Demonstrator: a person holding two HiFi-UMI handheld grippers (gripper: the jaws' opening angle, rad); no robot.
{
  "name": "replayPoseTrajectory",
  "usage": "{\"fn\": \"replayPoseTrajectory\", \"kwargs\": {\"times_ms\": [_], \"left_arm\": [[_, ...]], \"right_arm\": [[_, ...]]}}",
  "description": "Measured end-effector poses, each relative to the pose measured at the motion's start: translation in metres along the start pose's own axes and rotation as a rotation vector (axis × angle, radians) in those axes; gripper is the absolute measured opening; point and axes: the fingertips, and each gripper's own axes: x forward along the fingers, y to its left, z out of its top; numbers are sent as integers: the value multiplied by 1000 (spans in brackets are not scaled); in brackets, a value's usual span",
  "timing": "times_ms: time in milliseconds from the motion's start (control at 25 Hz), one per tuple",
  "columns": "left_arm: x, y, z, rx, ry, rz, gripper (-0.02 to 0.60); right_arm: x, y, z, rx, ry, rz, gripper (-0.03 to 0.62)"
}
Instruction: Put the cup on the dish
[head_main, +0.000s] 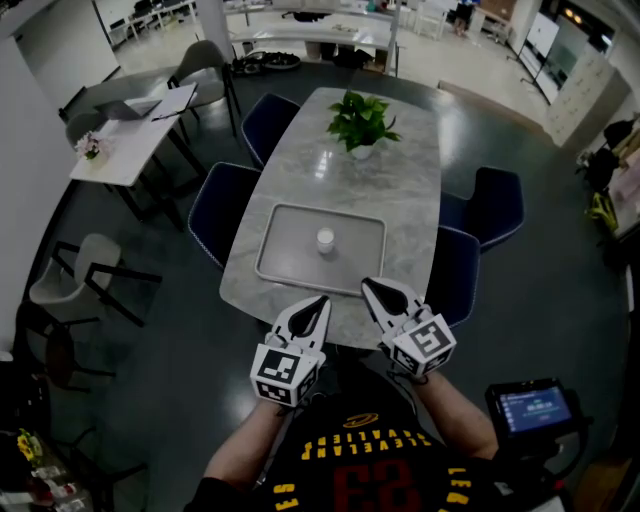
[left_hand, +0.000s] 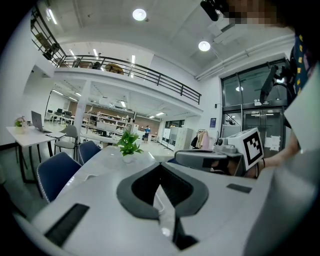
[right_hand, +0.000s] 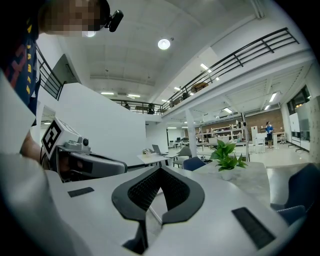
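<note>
Currently the left gripper (head_main: 322, 299) and right gripper (head_main: 366, 283) are both closed and empty, at the near edge of the table (head_main: 400, 200). The cup (head_main: 325, 240) stands in the tray (head_main: 290, 255), well ahead of them. It looks already placed; otherwise the next move needs the jaws opened and a forward reach. Only the head view shows the cup; the gripper views confirm the closed jaws.

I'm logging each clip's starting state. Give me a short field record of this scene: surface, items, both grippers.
table: marble top, blue chairs around it
tray: grey, rectangular, at the table's near end
cup: small, white, upright on the tray
plant: potted, at the far end
left gripper: shut, empty, by the table's near edge
right gripper: shut, empty, beside the left
</note>
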Motion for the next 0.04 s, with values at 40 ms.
{"fn": "replayPoseTrajectory", "kwargs": {"times_ms": [40], "left_arm": [[1,0,1,0,-3,-1,0]], "right_arm": [[1,-1,0,1,-1,-1,8]]}}
